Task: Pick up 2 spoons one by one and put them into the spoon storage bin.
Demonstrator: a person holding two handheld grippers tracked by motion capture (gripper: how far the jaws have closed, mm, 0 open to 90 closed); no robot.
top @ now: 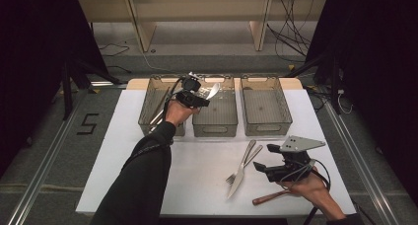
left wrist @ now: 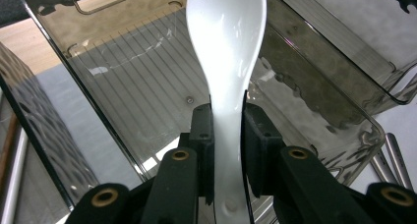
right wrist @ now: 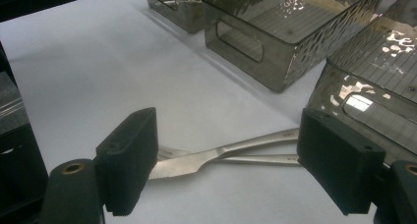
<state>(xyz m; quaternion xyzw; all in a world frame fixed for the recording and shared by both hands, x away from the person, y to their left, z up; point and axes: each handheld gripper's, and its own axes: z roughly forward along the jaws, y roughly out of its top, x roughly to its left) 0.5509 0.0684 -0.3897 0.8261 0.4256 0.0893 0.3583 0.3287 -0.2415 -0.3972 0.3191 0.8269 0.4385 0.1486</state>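
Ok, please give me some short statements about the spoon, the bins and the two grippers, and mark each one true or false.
1. The left gripper holds a white spoon. True.
2. The spoon is above the right bin. False: it is above the middle bin.
3. The right gripper is open. True.
4. The knife and fork lie inside a bin. False: they lie on the table.
5. Three bins stand in a row. True.

Three bins (top: 215,131) stand in a row at the worktop's (top: 197,185) back; knife (top: 240,174) crosses fork (top: 245,162) in front of them.
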